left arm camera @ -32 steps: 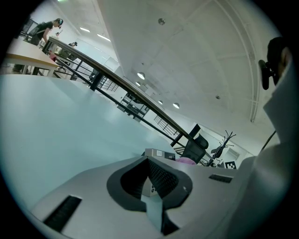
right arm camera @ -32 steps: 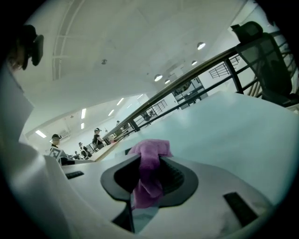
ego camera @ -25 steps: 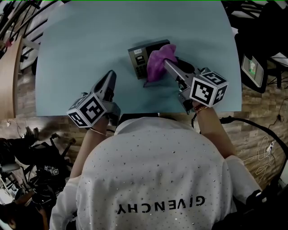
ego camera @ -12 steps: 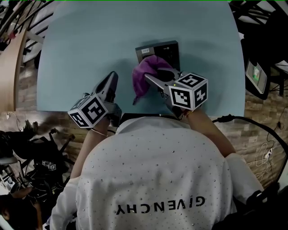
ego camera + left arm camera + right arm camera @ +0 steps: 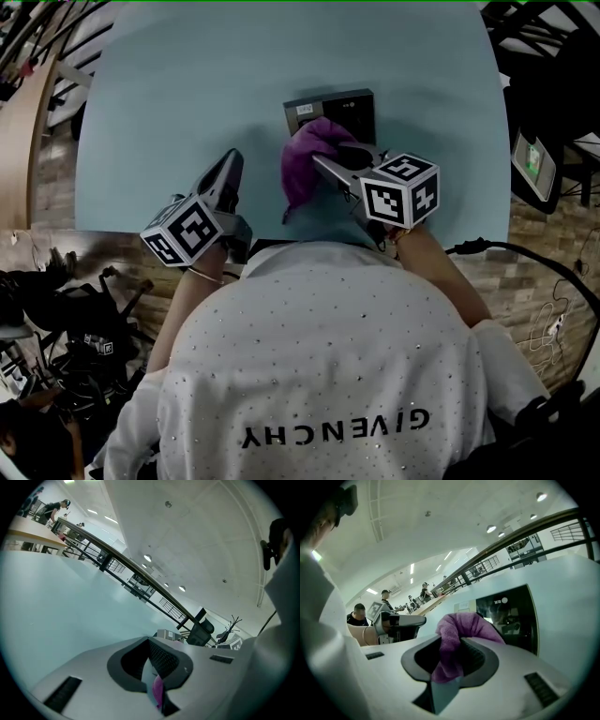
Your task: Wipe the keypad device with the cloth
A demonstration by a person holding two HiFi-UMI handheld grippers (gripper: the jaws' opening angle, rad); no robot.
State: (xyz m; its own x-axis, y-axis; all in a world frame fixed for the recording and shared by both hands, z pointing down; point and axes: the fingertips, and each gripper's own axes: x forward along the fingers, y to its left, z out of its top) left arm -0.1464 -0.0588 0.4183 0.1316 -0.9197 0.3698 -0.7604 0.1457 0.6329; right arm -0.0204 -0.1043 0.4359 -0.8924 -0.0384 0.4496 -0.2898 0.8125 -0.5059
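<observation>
- Right gripper (image 5: 452,657) is clamped on the purple cloth (image 5: 465,624), which bunches up over the jaw tips.
- Left gripper (image 5: 151,663) has its jaws together with nothing in them, parked on the table (image 5: 169,84) well off to the side of the right one.
- Looks like mid-wipe: the cloth sits on the keypad (image 5: 349,105) edge nearest the right gripper.
- Most of the dark face beyond the cloth is uncovered, so I'd guess that part is left to wipe. Can't tell how clean any of it is.
- Keypad lies flat just past the right gripper's tips, and ahead and to the right of the left gripper.
</observation>
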